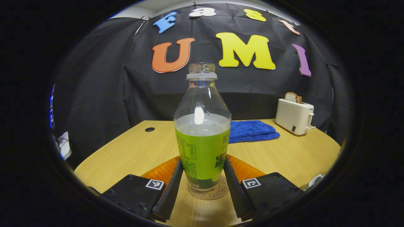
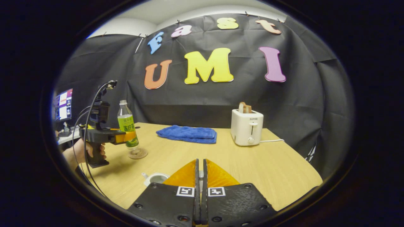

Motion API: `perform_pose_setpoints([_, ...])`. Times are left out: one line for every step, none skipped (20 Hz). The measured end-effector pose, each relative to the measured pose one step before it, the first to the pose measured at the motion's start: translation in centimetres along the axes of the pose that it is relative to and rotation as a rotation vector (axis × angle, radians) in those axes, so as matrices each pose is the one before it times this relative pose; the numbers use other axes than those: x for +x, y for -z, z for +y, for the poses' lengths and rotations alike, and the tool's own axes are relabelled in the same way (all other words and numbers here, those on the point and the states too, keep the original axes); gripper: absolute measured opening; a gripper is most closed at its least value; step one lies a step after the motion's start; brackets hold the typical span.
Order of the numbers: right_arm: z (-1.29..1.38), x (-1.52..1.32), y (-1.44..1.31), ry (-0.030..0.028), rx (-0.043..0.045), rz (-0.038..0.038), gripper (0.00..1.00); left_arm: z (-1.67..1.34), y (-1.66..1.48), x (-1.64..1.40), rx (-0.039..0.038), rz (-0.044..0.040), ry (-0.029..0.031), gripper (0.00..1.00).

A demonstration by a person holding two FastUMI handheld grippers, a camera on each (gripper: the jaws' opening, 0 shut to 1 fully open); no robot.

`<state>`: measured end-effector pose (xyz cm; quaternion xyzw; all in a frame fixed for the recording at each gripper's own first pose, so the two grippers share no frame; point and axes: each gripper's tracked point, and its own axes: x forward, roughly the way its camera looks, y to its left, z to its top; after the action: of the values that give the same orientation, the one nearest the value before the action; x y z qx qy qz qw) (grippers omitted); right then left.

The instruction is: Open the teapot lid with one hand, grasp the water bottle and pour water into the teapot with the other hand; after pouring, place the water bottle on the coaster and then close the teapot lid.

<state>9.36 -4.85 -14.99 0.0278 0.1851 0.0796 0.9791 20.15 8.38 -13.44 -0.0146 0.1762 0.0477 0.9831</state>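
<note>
Left gripper (image 1: 202,186): fingers flank the lower body of the uncapped water bottle (image 1: 202,138), which stands upright on the coaster (image 1: 208,191); whether they press it cannot be told. Right gripper (image 2: 200,179): fingers nearly together with a small item between them, teapot (image 2: 155,178) open-topped just left. Far tabletop (image 2: 252,170): blue towel (image 2: 187,133), white toaster (image 2: 247,126).

In the right gripper view the teapot (image 2: 155,178) sits half hidden behind the right hand-held gripper (image 2: 200,176); whatever its closed fingers pinch is too thin to tell. In the left gripper view the coaster (image 1: 208,191) is mostly covered by the bottle (image 1: 202,132), and a white thing (image 1: 315,180) at the surface's right edge is cut off.
</note>
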Motion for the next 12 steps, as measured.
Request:
perform_pose_setpoints([-0.079, 0.114, 0.133, 0.00166, -0.00323, 0.00183, 0.01, -0.09, 0.42, 0.408, -0.00875, 0.00767, 0.00272, 0.75])
perform_pose_setpoints([-0.022, 0.113, 0.104, -0.00017, -0.00251, 0.00391, 0.01, -0.289, 0.435, 0.358, -0.00942, 0.01074, 0.01301, 0.75])
perform_pose_setpoints([-0.053, 0.122, 0.197, 0.00182, -0.00248, 0.00652, 0.01, -0.23, 0.43, 0.113, -0.00807, 0.01155, 0.00628, 0.75])
perform_pose_setpoints([-0.03, 0.007, -0.055, 0.00085, -0.00024, -0.00021, 0.01, 0.023, 0.436, 0.229, 0.00604, 0.00808, -0.00074, 0.76])
perform_pose_setpoints([-0.094, -0.021, -0.006, 0.00073, 0.00114, -0.00184, 0.01, 0.122, 0.286, 0.144, 0.01116, 0.00153, -0.00578, 0.76])
perform_pose_setpoints([0.055, 0.009, -0.065, -0.00117, 0.00084, -0.00201, 0.01, 0.031, -0.026, 0.12, 0.00899, -0.00359, -0.0052, 0.76])
perform_pose_setpoints([0.126, -0.052, 0.072, -0.00192, -0.00154, 0.00056, 0.01, 0.064, 0.076, 0.089, 0.00393, -0.00289, -0.00325, 0.76])
perform_pose_setpoints([0.052, -0.059, -0.015, -0.00153, -0.00256, 0.00076, 0.01, 0.037, -0.004, -0.026, -0.00265, -0.00219, -0.00093, 0.76])
perform_pose_setpoints([0.023, 0.038, 0.055, -0.00142, -0.00198, -0.00027, 0.01, -0.172, -0.069, -0.006, -0.00303, -0.00335, 0.00673, 0.75])
perform_pose_setpoints([-0.047, -0.071, -0.007, -0.00066, 0.00006, 0.00039, 0.01, -0.068, 0.128, -0.02, 0.00045, 0.00317, 0.00237, 0.76])
perform_pose_setpoints([0.025, -0.04, 0.008, -0.00193, 0.00198, -0.00089, 0.01, -0.08, 0.004, 0.066, 0.00201, -0.00066, -0.00065, 0.76])
perform_pose_setpoints([0.049, -0.09, -0.052, -0.00023, 0.00128, -0.00102, 0.01, 0.001, 0.045, -0.072, 0.00029, 0.00138, -0.00248, 0.77])
